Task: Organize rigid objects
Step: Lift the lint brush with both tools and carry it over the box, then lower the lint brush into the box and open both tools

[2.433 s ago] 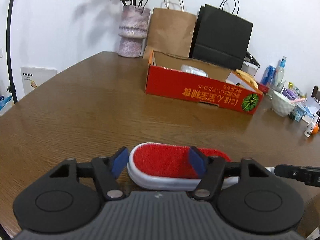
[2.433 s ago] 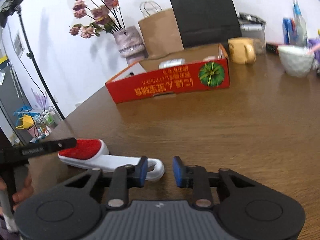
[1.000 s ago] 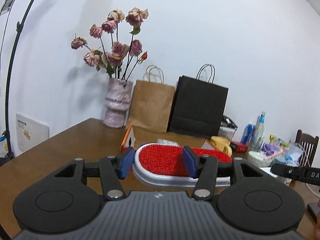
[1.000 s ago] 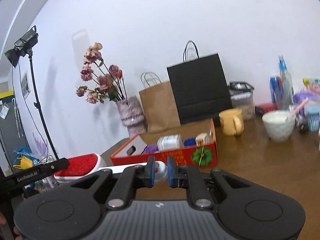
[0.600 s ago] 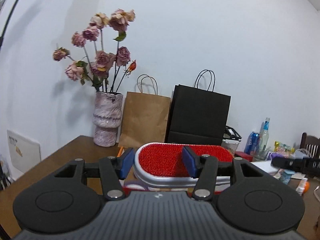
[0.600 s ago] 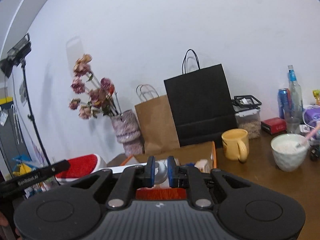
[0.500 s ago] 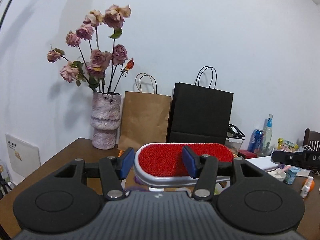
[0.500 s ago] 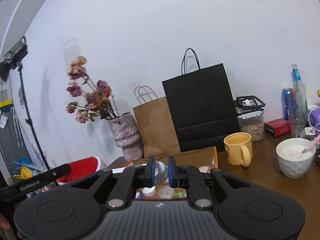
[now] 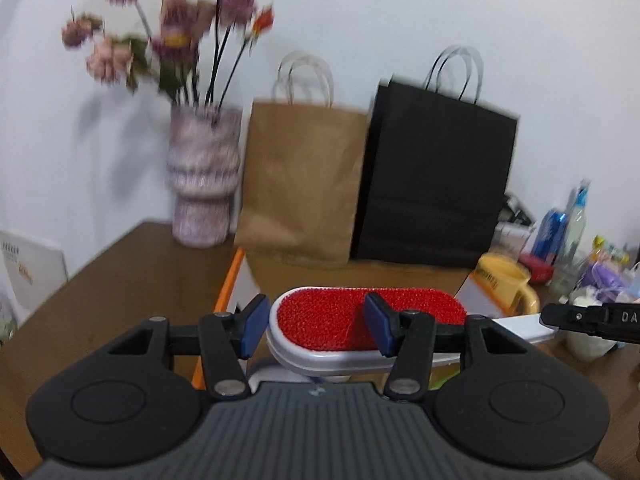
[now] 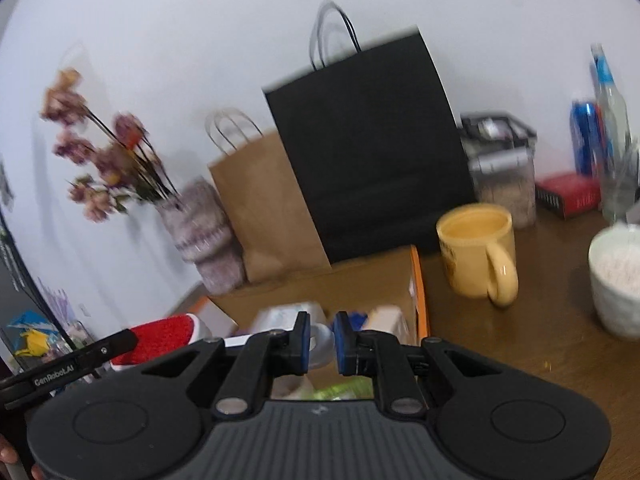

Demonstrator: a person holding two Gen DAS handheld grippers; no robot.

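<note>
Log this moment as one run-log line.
phase: carry | left gripper: shut on red-faced white plastic lint brush head | right gripper: shut on its handle ring | below: open orange cardboard box | brush not yet released

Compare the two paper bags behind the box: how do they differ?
The black bag is taller and wider than the brown bag. The black bag has thin dark handles; the brown bag's handles are pale. In the right wrist view the black bag overlaps the brown one's edge. Both stand upright against the wall.
</note>
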